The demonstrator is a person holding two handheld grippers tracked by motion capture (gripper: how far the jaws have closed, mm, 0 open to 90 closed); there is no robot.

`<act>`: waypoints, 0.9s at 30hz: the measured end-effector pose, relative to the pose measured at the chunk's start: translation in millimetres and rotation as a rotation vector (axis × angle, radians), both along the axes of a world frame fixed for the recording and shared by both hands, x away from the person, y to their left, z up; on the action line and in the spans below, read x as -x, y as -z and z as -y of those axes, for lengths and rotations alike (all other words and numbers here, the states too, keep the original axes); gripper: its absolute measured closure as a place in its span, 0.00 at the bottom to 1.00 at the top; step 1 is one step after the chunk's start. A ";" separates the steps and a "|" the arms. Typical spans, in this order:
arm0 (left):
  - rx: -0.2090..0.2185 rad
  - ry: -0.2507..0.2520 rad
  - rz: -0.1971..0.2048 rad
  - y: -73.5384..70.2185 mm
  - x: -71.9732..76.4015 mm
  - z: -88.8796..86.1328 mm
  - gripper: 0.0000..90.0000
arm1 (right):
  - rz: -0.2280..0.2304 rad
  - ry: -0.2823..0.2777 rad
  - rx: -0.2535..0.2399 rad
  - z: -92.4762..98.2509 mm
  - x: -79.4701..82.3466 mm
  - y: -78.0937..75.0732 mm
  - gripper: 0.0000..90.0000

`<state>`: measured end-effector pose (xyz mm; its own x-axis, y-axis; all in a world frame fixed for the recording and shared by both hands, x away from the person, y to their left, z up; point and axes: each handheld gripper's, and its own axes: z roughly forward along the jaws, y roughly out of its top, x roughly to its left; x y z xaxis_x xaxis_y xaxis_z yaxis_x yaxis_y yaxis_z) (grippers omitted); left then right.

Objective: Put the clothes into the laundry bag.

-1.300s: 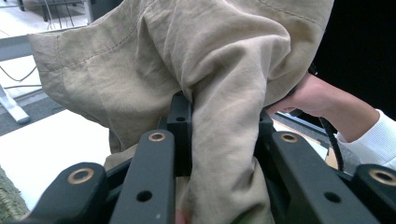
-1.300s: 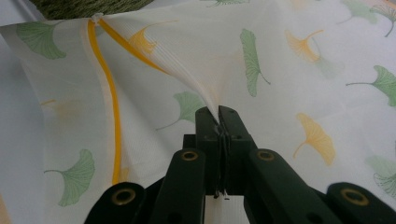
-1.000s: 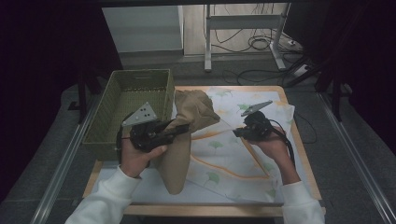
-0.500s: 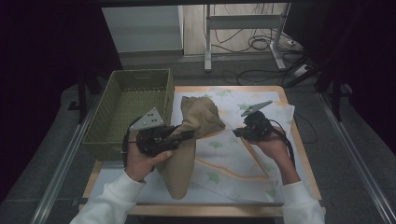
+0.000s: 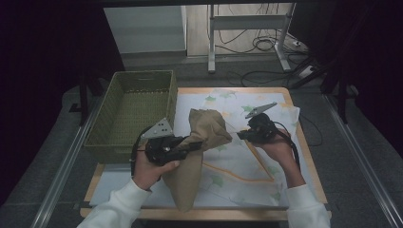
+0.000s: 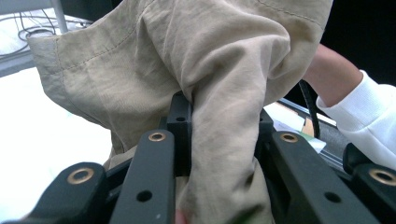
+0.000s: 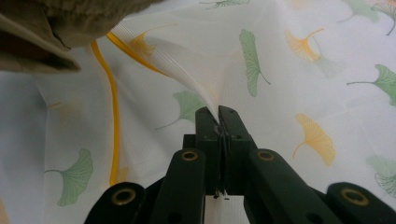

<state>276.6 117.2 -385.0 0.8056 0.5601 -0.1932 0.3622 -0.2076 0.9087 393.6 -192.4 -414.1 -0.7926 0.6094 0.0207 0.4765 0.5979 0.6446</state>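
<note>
Both grippers loaded: tan garment in L, leaf-print cloth in R.

Table (image 5: 304, 156) w/ the leaf-print cloth (image 5: 237, 166) spread over it; green basket (image 5: 133, 114) sits at far left, just beside the cloth's edge. The tan garment (image 5: 190, 166) lies on the cloth w/ its long axis running near-to-far, lower end at the near table edge, top bunched & lifted toward centre. My left gripper (image 5: 192, 145) is clamped on a thick fold of that garment (image 6: 224, 140), jaws part-closed round the bunch. My right gripper (image 5: 241, 135) is pinched tight on a thin ridge of the cloth (image 7: 205, 93), tenting it up. Key relation, I'd say: the garment lies left of the R gripper, close by, and the basket is on the L side, so L hand is the nearer one to carry it over there.
</note>
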 end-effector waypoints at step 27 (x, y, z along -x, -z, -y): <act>-0.081 0.104 -0.053 30.4 21.1 23.5 0.79 | 0.013 0.012 -0.012 2.5 -0.1 -2.2 0.96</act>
